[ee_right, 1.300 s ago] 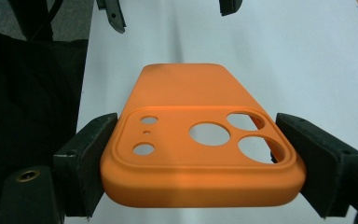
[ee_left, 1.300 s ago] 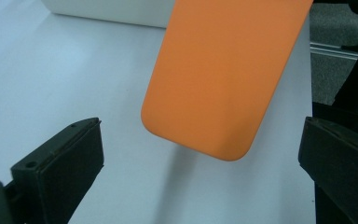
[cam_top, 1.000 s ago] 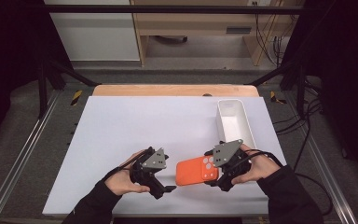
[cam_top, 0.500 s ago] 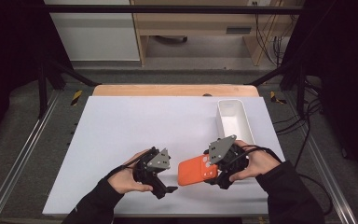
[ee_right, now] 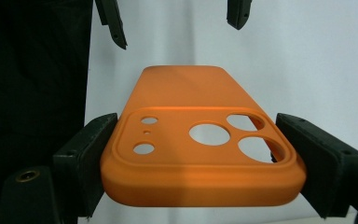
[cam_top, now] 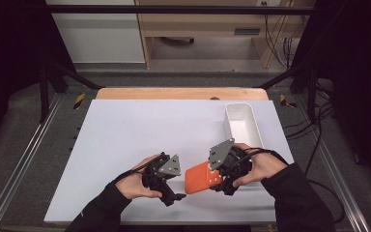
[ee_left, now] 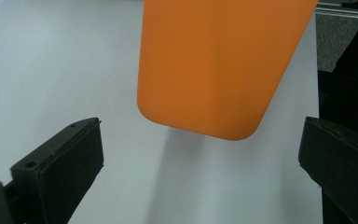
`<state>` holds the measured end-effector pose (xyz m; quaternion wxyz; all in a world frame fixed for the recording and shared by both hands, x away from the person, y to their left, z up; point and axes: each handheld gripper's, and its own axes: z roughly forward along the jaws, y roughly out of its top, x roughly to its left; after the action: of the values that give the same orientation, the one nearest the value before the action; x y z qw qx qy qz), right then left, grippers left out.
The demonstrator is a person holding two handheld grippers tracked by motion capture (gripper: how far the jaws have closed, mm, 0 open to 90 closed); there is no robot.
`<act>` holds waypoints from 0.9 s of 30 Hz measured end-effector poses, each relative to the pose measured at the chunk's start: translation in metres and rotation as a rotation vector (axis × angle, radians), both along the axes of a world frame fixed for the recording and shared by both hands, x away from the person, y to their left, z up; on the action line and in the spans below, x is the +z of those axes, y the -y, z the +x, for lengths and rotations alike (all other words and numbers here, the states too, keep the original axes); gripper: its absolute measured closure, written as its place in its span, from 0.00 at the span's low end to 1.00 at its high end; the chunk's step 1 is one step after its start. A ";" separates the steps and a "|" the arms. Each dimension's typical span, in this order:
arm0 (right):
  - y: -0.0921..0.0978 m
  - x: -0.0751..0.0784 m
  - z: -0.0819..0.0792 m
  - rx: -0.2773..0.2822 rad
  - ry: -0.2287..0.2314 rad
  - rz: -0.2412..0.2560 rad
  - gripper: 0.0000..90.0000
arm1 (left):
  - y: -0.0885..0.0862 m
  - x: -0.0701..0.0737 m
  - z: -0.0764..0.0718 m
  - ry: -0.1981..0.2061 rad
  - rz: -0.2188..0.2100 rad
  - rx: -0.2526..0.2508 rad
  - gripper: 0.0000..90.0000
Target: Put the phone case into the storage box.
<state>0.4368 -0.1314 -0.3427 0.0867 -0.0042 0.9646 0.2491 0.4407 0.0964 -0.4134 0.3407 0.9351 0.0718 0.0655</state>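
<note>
Above the tabletop (cam_top: 125,130), near its front edge, the right hand-held gripper (ee_right: 200,154) clamped the orange case (ee_right: 200,154) by its camera end only (a shallow grip), so it could have pivoted or slipped before the wide-open, empty left hand-held gripper (ee_left: 200,154) closed on its free end.

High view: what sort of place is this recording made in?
Likely a lab recording bench: a white table inside a black frame, loose cables at its side, and a person working two grippers on an orange phone case.
</note>
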 end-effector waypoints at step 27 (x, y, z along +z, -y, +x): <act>-0.022 0.004 0.001 0.016 -0.026 -0.086 0.18 | 0.020 -0.003 0.000 0.013 0.058 -0.038 0.00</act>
<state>0.4376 -0.1099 -0.3383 0.0720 -0.0126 0.9754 0.2080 0.4403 0.0761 -0.4162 0.3152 0.9453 0.0499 0.0673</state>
